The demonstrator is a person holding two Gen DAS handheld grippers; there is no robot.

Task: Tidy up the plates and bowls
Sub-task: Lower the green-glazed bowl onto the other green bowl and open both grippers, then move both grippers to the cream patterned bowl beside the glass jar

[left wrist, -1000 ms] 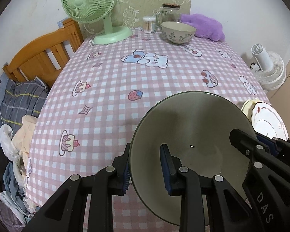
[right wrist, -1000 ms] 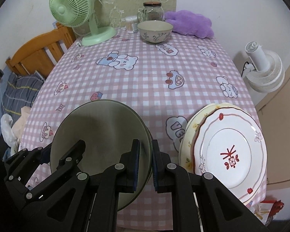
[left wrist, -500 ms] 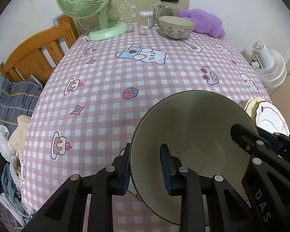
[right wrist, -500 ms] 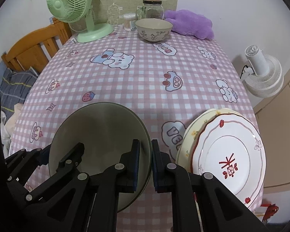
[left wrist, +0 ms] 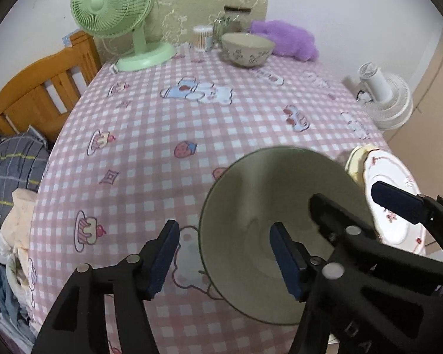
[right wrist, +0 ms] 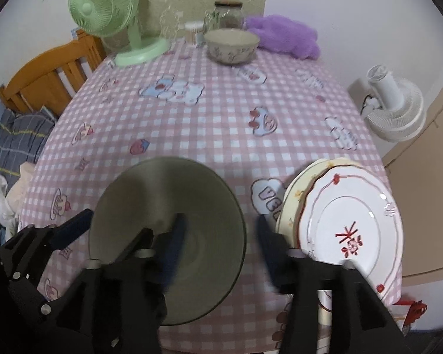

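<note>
Now both the left gripper (left wrist: 224, 255) and right gripper (right wrist: 221, 244) have just opened, straddling the bowl's (left wrist: 280, 206) rim.

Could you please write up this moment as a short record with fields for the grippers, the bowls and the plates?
left gripper: fingers just opened, astride the green bowl's near-left rim, not pressing
right gripper: fingers just opened, astride the same bowl's right rim
green bowl: released, on the checked tablecloth
patterned bowl: far end, beside the glass jar
plates: white plate stacked on a yellow one, right of the green bowl
</note>
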